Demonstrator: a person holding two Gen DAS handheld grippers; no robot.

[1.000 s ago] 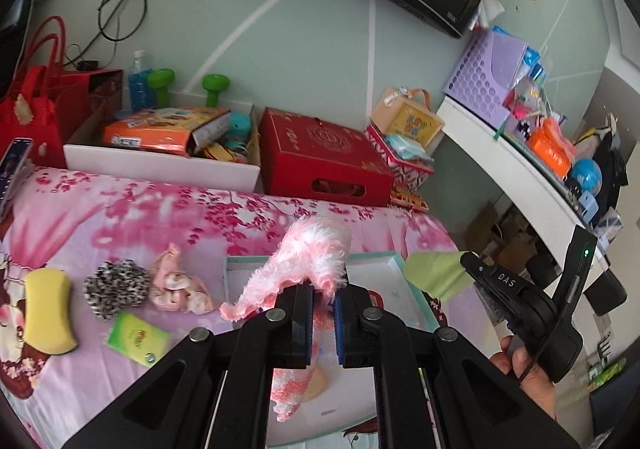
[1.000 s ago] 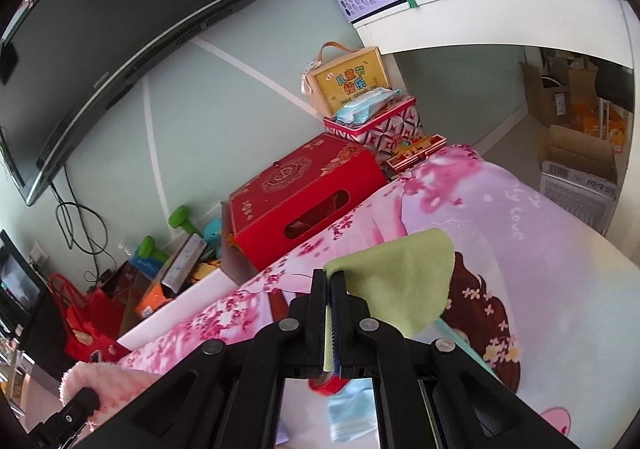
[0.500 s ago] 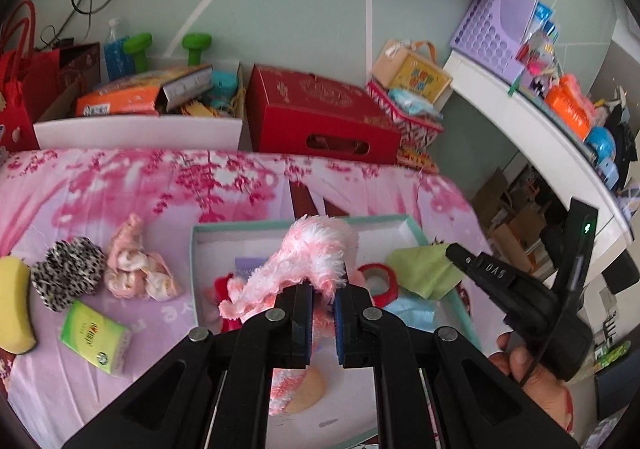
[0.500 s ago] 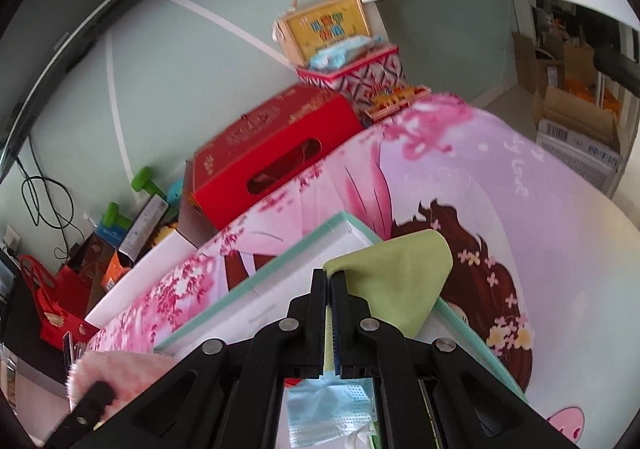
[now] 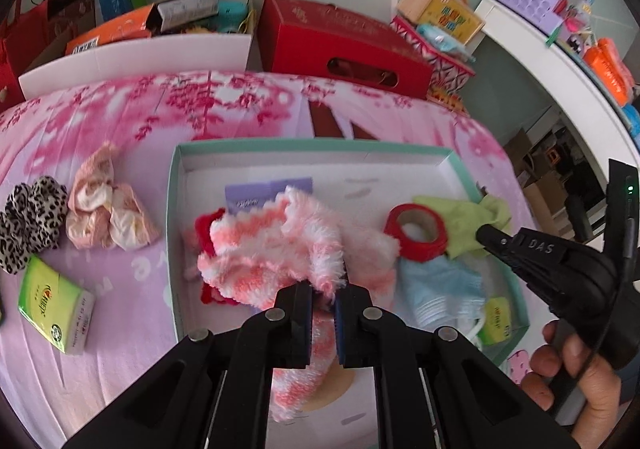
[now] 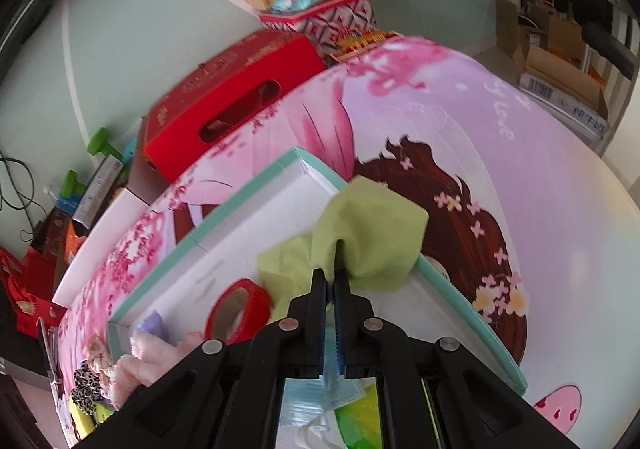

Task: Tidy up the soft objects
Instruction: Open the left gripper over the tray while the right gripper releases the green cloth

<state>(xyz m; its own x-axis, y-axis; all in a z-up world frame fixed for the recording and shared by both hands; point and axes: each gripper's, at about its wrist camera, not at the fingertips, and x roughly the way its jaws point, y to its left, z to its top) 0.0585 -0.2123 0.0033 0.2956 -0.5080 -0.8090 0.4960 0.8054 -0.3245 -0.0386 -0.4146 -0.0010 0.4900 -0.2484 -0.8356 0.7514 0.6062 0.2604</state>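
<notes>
My left gripper is shut on a fluffy pink-and-white sock, which sags onto the things inside the teal-rimmed white box. My right gripper pinches a light green cloth over the box's right rim; its jaws are just starting to open, with the cloth still between the pads. In the left wrist view the right gripper points at the green cloth, held by a person's hand.
Inside the box lie a red tape roll, a blue mask and a purple packet. On the pink bedspread to its left lie a pink cloth bundle, a leopard scrunchie and a green tissue pack. A red carton stands behind.
Both grippers have come down and tilted toward the box. The pink sock now rests on the box's contents, and the green cloth has crumpled onto the right rim.
</notes>
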